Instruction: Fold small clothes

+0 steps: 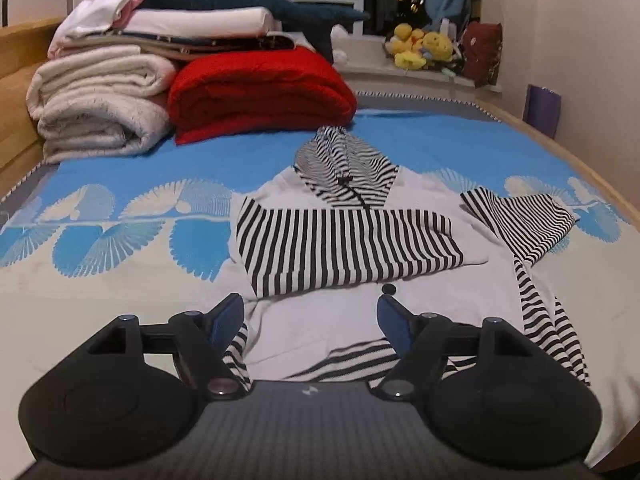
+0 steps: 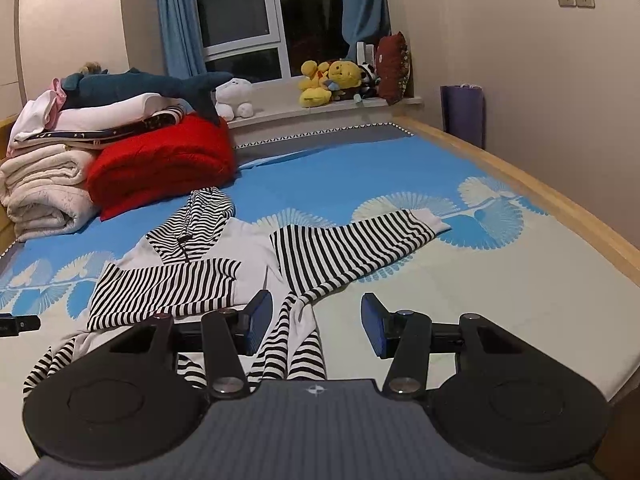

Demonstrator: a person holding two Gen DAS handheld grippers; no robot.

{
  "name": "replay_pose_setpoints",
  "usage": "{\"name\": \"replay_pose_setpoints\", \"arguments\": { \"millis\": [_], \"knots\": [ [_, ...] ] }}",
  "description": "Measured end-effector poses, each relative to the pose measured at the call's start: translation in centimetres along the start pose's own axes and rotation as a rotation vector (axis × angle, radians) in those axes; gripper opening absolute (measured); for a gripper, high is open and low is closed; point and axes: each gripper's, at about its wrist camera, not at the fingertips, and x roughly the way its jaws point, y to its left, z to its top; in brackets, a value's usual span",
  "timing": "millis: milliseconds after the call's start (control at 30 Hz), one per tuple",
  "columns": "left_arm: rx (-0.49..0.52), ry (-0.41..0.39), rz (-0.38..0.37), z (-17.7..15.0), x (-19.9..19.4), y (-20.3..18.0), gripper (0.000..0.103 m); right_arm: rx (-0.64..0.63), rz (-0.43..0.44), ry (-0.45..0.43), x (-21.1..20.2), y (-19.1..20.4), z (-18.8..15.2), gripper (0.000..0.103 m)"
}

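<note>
A small white hoodie with black-and-white striped hood and sleeves (image 1: 348, 248) lies flat on the bed, hood pointing away. Its left sleeve is folded across the chest; its right sleeve (image 2: 352, 248) stretches out to the right. My left gripper (image 1: 311, 312) is open and empty just above the hoodie's lower body. My right gripper (image 2: 316, 316) is open and empty over the hoodie's right side seam, below the outstretched sleeve. The hoodie also shows in the right wrist view (image 2: 252, 268).
The bed has a blue and white patterned cover (image 1: 120, 224). A red folded blanket (image 1: 260, 92) and a stack of folded white blankets (image 1: 100, 112) lie at the back left. Plush toys (image 2: 332, 80) sit on the windowsill. A wooden bed edge (image 2: 560, 208) runs along the right.
</note>
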Motion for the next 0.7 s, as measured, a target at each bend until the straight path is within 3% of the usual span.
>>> {"name": "replay_pose_setpoints", "arguments": {
  "millis": [267, 400, 500, 700],
  "knots": [
    [-0.020, 0.029, 0.023, -0.7, 3.3, 0.1, 0.080, 0.008, -0.010, 0.035, 2.3, -0.1, 0.1, 0.051],
    [0.064, -0.003, 0.015, -0.3, 4.2, -1.2, 0.080, 0.007, -0.015, 0.044, 3.5, -0.3, 0.3, 0.050],
    [0.073, -0.013, -0.013, 0.0, 4.7, -1.9, 0.080, 0.009, -0.027, 0.042, 4.2, -0.6, 0.5, 0.050],
    [0.046, -0.112, -0.019, 4.4, 5.3, -3.4, 0.084, -0.020, -0.069, 0.019, 5.1, -1.1, 0.5, 0.050]
  ]
}}
